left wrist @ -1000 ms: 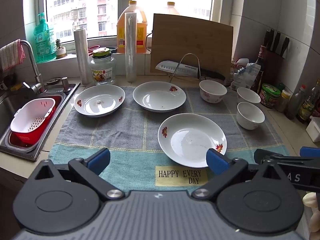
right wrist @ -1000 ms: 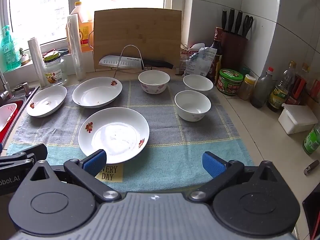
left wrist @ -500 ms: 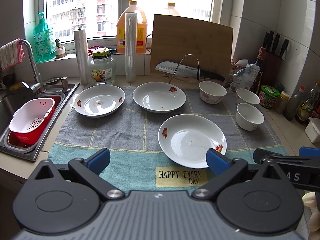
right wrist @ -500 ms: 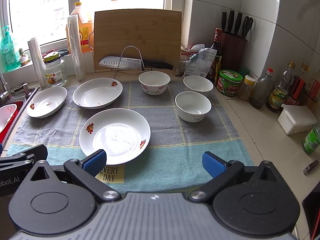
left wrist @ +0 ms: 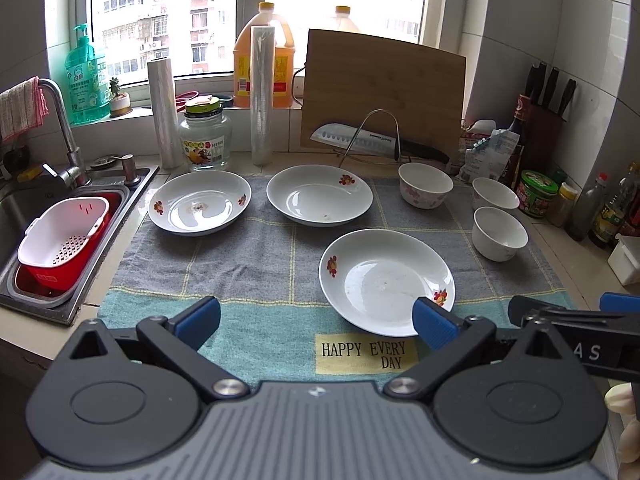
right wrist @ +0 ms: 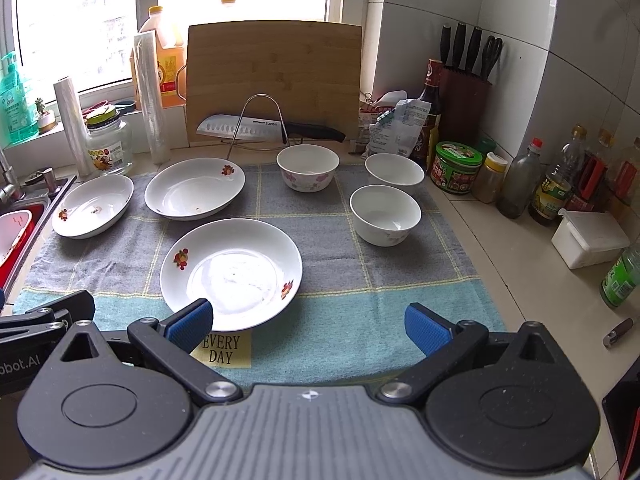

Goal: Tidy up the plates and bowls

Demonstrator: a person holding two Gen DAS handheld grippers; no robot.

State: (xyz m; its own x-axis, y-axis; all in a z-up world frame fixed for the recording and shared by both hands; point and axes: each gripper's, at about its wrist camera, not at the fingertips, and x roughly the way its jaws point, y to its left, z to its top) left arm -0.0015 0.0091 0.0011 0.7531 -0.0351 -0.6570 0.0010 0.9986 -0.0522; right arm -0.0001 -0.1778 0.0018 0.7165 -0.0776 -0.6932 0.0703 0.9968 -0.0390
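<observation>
Three white flowered plates lie on a grey and teal towel (left wrist: 248,264): a near plate (left wrist: 386,280) (right wrist: 231,272), a middle back plate (left wrist: 319,194) (right wrist: 195,189) and a left plate (left wrist: 199,202) (right wrist: 93,206). Three white bowls stand to the right: a flowered bowl (left wrist: 425,185) (right wrist: 307,167), a far bowl (left wrist: 495,199) (right wrist: 394,173) and a near bowl (left wrist: 499,233) (right wrist: 385,214). My left gripper (left wrist: 316,318) hovers open over the towel's front edge, its right pad beside the near plate's rim. My right gripper (right wrist: 307,322) is open too, level with it, empty.
A sink (left wrist: 24,216) with a red and white colander (left wrist: 60,242) lies left. At the back stand a cutting board (left wrist: 382,96), a knife on a wire rack (left wrist: 372,140), a jar and plastic rolls. Sauce bottles and a knife block (right wrist: 464,100) line the right wall.
Both views have crept slightly forward and the dishes sit a touch lower in frame. Nothing was grasped or moved on the towel.
</observation>
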